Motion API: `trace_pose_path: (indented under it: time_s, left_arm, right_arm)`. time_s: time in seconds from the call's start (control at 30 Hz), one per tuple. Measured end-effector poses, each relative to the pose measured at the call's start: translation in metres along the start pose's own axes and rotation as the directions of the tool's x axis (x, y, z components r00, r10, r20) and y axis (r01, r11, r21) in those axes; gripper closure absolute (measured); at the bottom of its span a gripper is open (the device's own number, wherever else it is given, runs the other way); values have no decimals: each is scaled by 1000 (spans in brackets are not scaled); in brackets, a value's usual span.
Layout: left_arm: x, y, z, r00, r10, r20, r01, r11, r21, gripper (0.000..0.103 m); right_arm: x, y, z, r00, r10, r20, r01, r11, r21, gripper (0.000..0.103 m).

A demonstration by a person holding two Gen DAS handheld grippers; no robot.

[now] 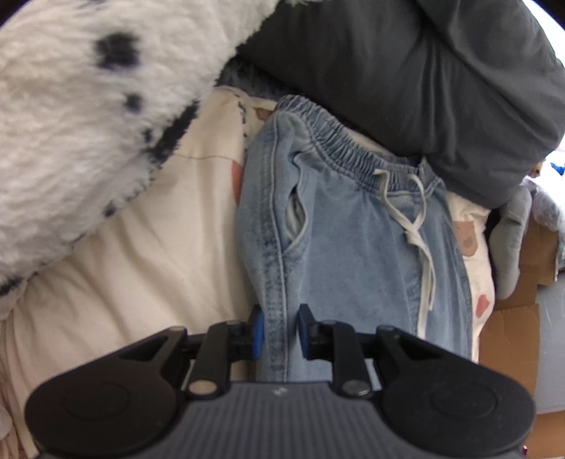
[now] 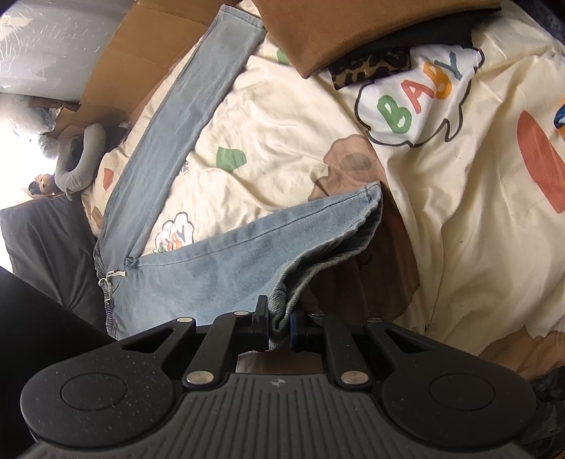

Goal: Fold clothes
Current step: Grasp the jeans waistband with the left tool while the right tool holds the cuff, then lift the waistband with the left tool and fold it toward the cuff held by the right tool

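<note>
Light blue jeans (image 1: pixel 353 229) with an elastic waistband and a white drawstring (image 1: pixel 422 240) lie on a cream printed bedsheet (image 1: pixel 159 247). My left gripper (image 1: pixel 280 330) is shut on the side seam of the jeans below the pocket. In the right wrist view both legs of the jeans (image 2: pixel 219 261) spread in a V, one running to the far left corner. My right gripper (image 2: pixel 279 317) is shut on the bunched hem of the near leg, which is lifted a little off the sheet.
A white fluffy blanket with black spots (image 1: pixel 70 123) and a dark grey pillow (image 1: pixel 441 88) crowd the waistband end. A brown folded garment (image 2: pixel 353 31) and a leopard-print piece (image 2: pixel 370 69) lie at the far end of the bed. Cardboard (image 2: pixel 116 70) lines the bedside.
</note>
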State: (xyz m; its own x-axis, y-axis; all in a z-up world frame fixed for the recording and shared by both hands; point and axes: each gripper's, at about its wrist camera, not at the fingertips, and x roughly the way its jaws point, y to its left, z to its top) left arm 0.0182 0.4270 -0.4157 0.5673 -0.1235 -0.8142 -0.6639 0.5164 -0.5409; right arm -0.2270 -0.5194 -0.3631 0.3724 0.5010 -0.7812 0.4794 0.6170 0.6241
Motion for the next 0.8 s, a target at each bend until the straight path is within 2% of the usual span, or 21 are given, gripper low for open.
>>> trace_pose_path:
  time_s: [0.1,0.23,0.53,0.8]
  left_arm:
    - [-2,-8,1,1000,24,0,-24,998,60,87]
    - [-6,-20,4,999,33,-3,-33,995,90,89]
    - [-28,-64,11,998,-64,9,62,989,132,89]
    - [-32,-106,14,997,-72,19,69,989,129,89]
  right_arm:
    - [-2,3,1,1000,-2,-1,2,1000,-10,95]
    - [-6,7,5,1000,9,11,-9,1000,-14,95]
    - [-22,19,17,998,32,49,-30,999,-40,94]
    - [-46,55,44,992,46,116,-35,995,-94,94]
